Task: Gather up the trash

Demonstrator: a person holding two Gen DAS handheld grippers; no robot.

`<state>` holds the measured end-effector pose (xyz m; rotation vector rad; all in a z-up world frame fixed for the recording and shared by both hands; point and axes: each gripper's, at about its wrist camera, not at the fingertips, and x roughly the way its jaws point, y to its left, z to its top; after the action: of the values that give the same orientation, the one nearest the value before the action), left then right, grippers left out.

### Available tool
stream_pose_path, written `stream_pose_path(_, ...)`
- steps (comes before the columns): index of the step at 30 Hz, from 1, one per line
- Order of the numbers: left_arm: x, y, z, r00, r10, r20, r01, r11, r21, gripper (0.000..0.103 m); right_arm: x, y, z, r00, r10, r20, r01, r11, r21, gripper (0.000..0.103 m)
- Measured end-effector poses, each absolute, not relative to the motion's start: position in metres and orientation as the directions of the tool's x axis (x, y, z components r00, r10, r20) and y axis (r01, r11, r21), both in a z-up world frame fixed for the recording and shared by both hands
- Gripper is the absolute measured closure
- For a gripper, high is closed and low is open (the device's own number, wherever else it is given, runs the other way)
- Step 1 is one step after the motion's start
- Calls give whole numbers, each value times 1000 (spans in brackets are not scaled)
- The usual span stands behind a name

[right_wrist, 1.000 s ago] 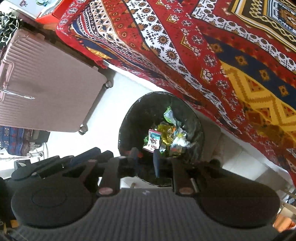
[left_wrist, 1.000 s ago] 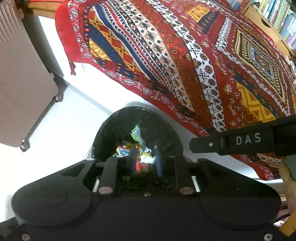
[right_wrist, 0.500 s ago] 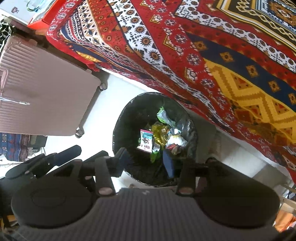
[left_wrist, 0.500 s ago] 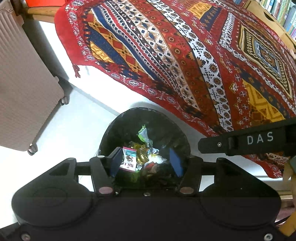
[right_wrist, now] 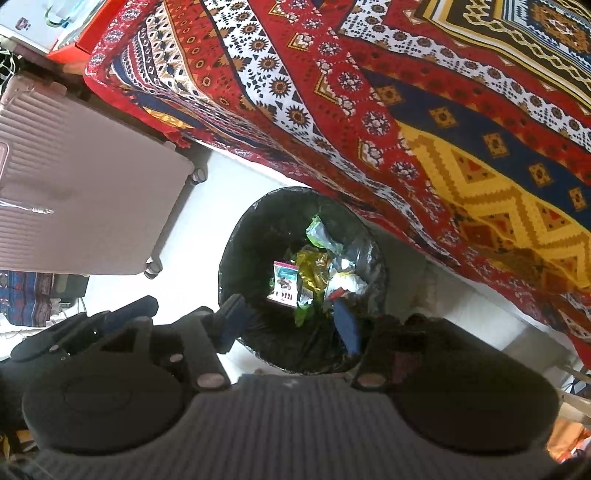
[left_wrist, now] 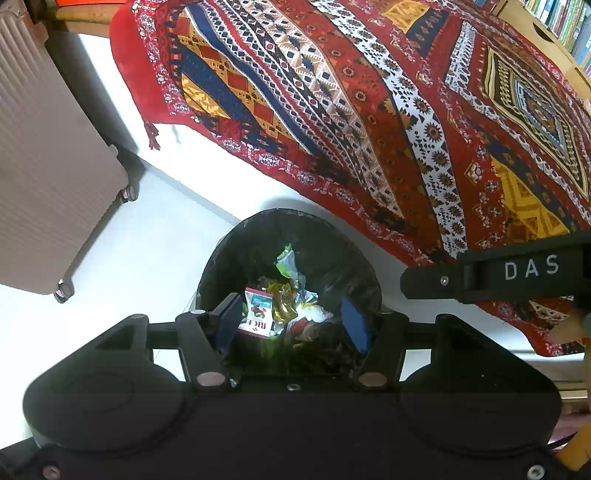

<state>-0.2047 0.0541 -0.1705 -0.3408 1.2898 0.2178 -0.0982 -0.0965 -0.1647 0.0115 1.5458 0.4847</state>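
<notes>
A black-lined trash bin (left_wrist: 340, 258) (right_wrist: 255, 236) stands on the white floor directly below both grippers. Inside lie a pink-and-white snack wrapper (left_wrist: 258, 314) (right_wrist: 284, 284), a crumpled gold foil (left_wrist: 282, 302) (right_wrist: 312, 269) and a green-clear wrapper (left_wrist: 286, 260) (right_wrist: 321, 232). My left gripper (left_wrist: 292, 325) points down over the bin. Its jaws are opening and nothing is between its blue pads. My right gripper (right_wrist: 290, 325) hangs over the same bin, also opening and with nothing between its pads. Its black body marked DAS (left_wrist: 498, 273) shows in the left wrist view.
A red patterned cloth (left_wrist: 369, 110) (right_wrist: 406, 110) drapes over furniture just behind the bin. A pink ribbed suitcase on wheels (left_wrist: 44, 166) (right_wrist: 74, 184) stands to the left. Bookshelves (left_wrist: 554, 22) sit at the far right. White floor (left_wrist: 140, 251) lies between suitcase and bin.
The jaws of both grippers have spread from nearly together to wide apart above the bin. Neither hand has shifted noticeably.
</notes>
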Motion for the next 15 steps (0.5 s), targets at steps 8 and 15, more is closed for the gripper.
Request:
stream_pose_path(8,-203,56,-175,260,-41,-965,-346,929,-133,45,-97,-96,-165,-48,302,-952,-291,908,302,35)
stream_pose_path(15,-202,57,-176,259,-48,-965,-343,929,-138,45,-95,-95,-167,-47,298,-953,-288,910,298,35)
